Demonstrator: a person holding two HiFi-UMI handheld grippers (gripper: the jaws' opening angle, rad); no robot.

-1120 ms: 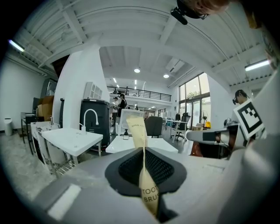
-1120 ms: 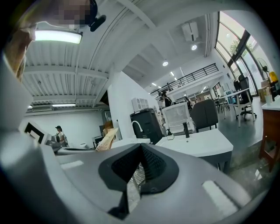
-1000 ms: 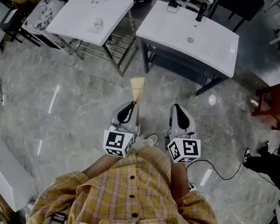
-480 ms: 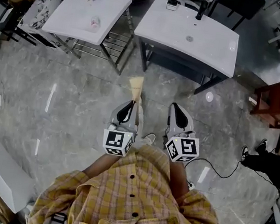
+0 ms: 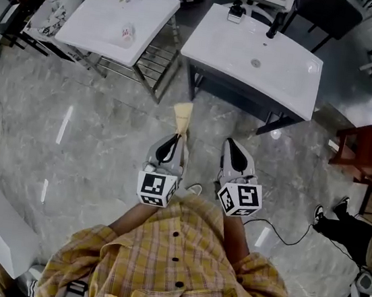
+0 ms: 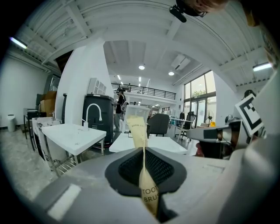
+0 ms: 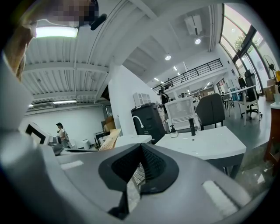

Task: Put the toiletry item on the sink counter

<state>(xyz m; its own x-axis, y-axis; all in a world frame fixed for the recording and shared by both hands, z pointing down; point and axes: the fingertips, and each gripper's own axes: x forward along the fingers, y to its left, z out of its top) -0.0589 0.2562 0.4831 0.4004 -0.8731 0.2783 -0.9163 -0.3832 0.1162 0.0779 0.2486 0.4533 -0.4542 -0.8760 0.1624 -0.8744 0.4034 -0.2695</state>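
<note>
A tan toothbrush packet sticks out forward from my left gripper, which is shut on its lower end. In the left gripper view the packet stands upright between the dark pads. My right gripper is held beside it at the same height, shut with nothing in it. The white sink counter with a black tap stands ahead and a little right, some way beyond both grippers; it also shows in the right gripper view.
A second white sink on a metal rack stands to the left with a small cup on it. A brown table is at the right. A cable and another person's shoe lie on the grey floor.
Both grippers have moved forward together over the floor, the packet still in the left one. The sinks have shifted slightly in the head view.
</note>
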